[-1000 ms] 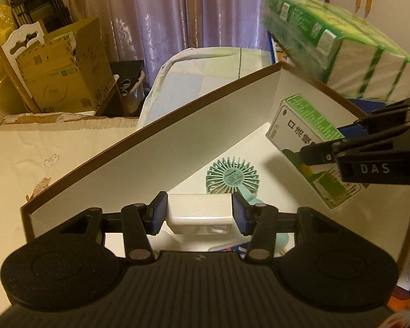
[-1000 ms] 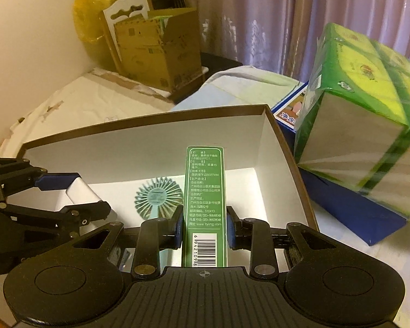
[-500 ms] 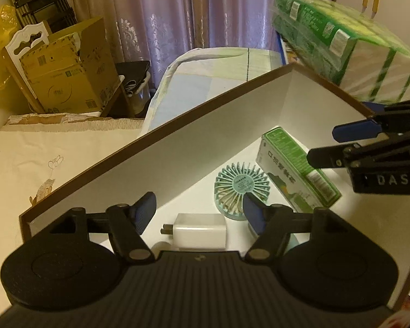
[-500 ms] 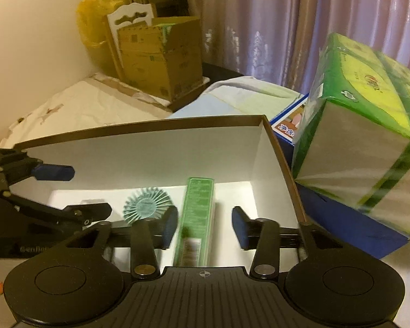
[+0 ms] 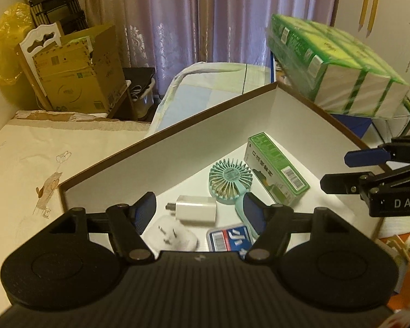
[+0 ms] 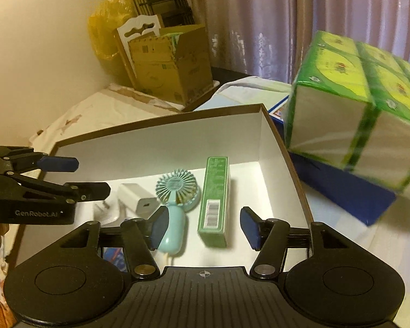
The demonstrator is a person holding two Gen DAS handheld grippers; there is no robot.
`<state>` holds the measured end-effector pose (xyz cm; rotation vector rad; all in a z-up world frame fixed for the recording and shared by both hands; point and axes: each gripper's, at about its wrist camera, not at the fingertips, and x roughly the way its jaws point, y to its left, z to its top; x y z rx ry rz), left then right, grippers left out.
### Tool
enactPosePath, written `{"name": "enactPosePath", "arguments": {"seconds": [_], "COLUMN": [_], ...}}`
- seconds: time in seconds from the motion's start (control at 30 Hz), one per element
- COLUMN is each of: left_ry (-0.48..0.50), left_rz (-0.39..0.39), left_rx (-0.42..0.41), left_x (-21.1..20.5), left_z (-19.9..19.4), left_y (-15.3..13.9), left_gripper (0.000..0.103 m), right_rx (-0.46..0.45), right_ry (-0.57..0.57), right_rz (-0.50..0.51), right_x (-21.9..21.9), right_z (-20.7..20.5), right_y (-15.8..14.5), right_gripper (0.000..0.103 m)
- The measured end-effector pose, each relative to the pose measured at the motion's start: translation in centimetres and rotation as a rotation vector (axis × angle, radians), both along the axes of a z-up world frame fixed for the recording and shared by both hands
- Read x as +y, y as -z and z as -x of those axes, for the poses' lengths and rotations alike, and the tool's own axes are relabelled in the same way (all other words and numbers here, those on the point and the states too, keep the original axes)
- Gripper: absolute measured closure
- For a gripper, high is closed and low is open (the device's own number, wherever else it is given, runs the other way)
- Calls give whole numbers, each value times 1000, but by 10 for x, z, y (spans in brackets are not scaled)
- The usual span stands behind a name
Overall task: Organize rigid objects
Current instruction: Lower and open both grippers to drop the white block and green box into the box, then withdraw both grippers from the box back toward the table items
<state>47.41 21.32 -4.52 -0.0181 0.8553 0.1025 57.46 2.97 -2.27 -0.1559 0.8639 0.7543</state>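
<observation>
A white-walled cardboard box [image 5: 177,158] with a brown rim holds the sorted items. My left gripper [image 5: 199,213] is open above its near edge; the white charger [image 5: 194,209] lies free on the floor below it. A round white plug [image 5: 175,237] and a blue-red pack [image 5: 229,239] lie beside the charger. My right gripper [image 6: 204,228] hovers over the box with its jaws opening and not pressing on anything. Beneath it the green carton [image 6: 214,202] lies flat next to a teal hand fan [image 6: 177,188]. Each gripper shows in the other's view: right gripper [image 5: 350,169], left gripper [image 6: 76,176].
A wrapped green tissue pack [image 6: 355,125] sits on a blue box [image 6: 341,188] right of the cardboard box. Behind are an open brown carton [image 5: 79,79], a yellow bag [image 5: 2,49], folded bedding [image 5: 205,87] and curtains. A patterned cream cloth [image 5: 27,164] lies to the left.
The left gripper opened and let go of the white charger, which now lies in the box. The right gripper released the green carton, which now lies flat. Both grippers drew back and up.
</observation>
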Motion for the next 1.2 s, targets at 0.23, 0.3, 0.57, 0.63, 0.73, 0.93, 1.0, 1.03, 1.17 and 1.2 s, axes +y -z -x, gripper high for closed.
{"name": "enactPosePath", "arguments": {"seconds": [0.23, 0.3, 0.57, 0.63, 0.73, 0.93, 1.0, 1.03, 1.17, 1.2], "left_ry": [-18, -22, -28, -26, -20, 8, 23, 31, 63, 70], "left_rz": [3, 0, 12, 16, 23, 37, 42, 43, 47, 50], "left_rx": [-18, -20, -38, -37, -32, -17, -10, -7, 6, 10], "left_x": [-8, -11, -26, -31, -38, -57, -64, -68, -85, -89], "left_z": [32, 40, 76, 85, 98, 124, 131, 134, 147, 150], "left_y": [-18, -22, -36, -37, -37, -35, -34, -33, -28, -26], "left_gripper": [36, 36, 36, 36, 36, 36, 36, 36, 36, 36], "right_rx": [2, 1, -8, -8, -2, 14, 19, 22, 38, 43], "right_ry": [21, 26, 44, 49, 59, 83, 91, 95, 117, 123], "right_rz": [-39, -48, -79, -87, -95, -107, -107, -106, -102, -100], "right_x": [-13, -17, -34, -40, -50, -72, -79, -83, -100, -105], "right_z": [29, 36, 64, 72, 85, 115, 124, 129, 147, 152], "right_y": [-16, -21, -36, -38, -40, -42, -41, -40, -36, -35], "right_gripper": [44, 43, 41, 41, 41, 41, 41, 41, 41, 41]}}
